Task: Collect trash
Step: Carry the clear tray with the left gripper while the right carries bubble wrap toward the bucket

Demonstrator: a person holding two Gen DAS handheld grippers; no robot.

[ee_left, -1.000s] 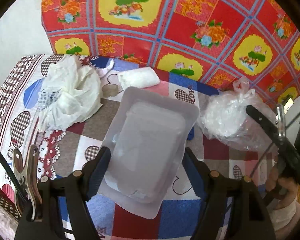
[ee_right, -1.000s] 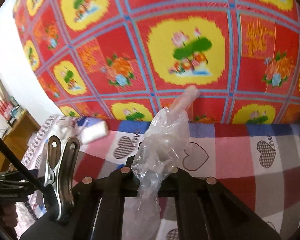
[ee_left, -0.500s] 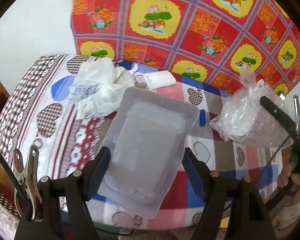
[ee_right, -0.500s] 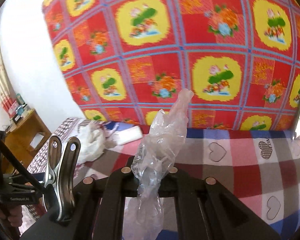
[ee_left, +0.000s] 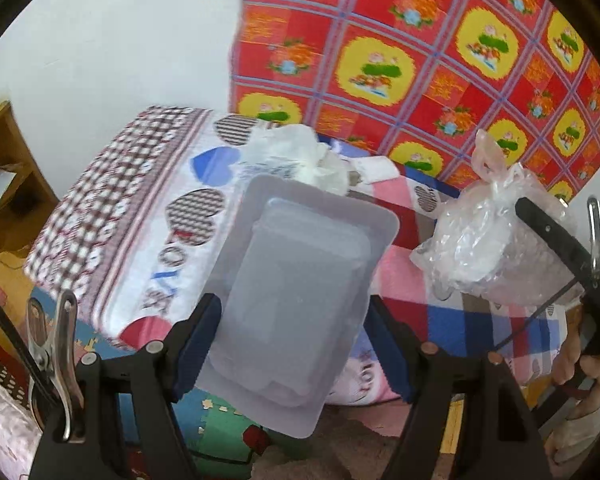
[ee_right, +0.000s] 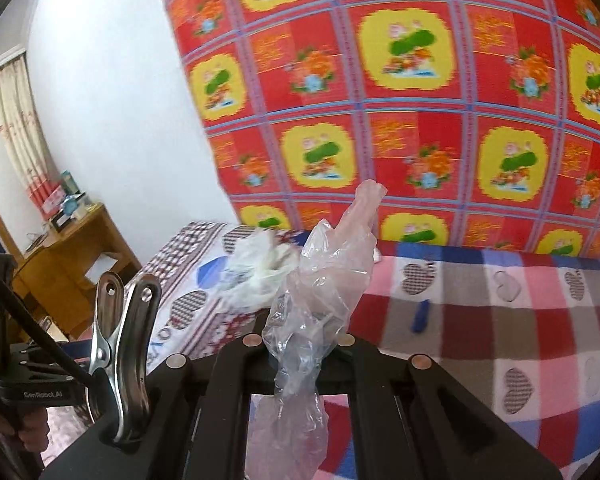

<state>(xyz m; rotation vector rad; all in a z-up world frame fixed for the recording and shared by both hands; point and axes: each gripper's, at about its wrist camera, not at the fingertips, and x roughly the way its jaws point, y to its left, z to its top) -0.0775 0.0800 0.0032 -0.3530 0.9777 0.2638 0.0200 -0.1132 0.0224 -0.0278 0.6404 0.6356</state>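
Centre of the left wrist view: left gripper (ee_left: 296, 316) clamps a translucent plastic tray (ee_left: 300, 292), long axis running up-frame. Crumpled white wrapper (ee_left: 300, 156) lies beyond it, upper centre, on the bed (ee_left: 148, 216).

Right wrist view, lower centre: right gripper (ee_right: 300, 344) pinches the clear bag (ee_right: 320, 300); the wrapper sits up-left, likely the next pickup, nearer the left gripper.

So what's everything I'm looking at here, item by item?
plastic tray: one, clear frosted, held between the left gripper's fingers
plastic bag: one, clear, knotted, pinched in the right gripper
crumpled bag: one, white, on the bed near the wall
white packet: one, beside the crumpled bag
blue piece: one, small, on the blanket
blanket: one, checked with hearts, covering the bed
wall cloth: one, red and yellow floral
wooden shelf: one, left
left gripper: black, gripping the tray
right gripper: black, shut on the bag
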